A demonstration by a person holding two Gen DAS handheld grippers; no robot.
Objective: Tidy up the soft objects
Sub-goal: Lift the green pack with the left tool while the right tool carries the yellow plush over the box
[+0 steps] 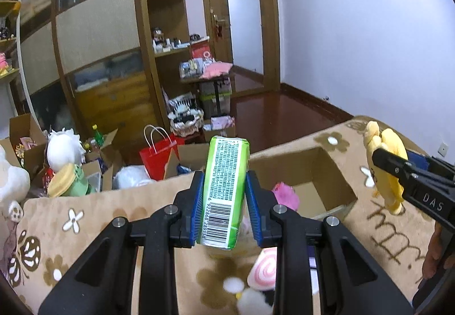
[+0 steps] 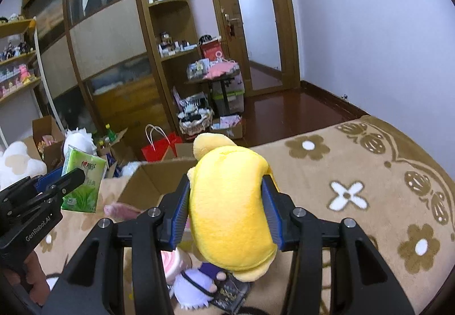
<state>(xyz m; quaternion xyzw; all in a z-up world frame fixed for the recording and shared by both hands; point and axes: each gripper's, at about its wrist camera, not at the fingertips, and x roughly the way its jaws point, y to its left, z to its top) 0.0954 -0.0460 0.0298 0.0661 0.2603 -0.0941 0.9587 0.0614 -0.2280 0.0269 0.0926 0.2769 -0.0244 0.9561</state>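
My left gripper (image 1: 224, 201) is shut on a green tissue pack (image 1: 226, 189) and holds it upright above the beige flowered blanket (image 1: 93, 218), near the open cardboard box (image 1: 327, 167). The pack also shows in the right wrist view (image 2: 82, 181). My right gripper (image 2: 227, 215) is shut on a yellow plush toy (image 2: 230, 207), held above the blanket to the right of the box (image 2: 148, 181); the toy shows in the left wrist view (image 1: 386, 167) too. A pink plush (image 1: 284, 195) lies inside the box.
A pink swirl plush (image 1: 264, 269) and a purple plush doll (image 2: 193, 289) lie on the blanket below the grippers. Beyond the bed edge stand a red bag (image 1: 156, 155), boxes with white plush toys (image 1: 62, 150), a wardrobe and a laden side table (image 1: 204, 70).
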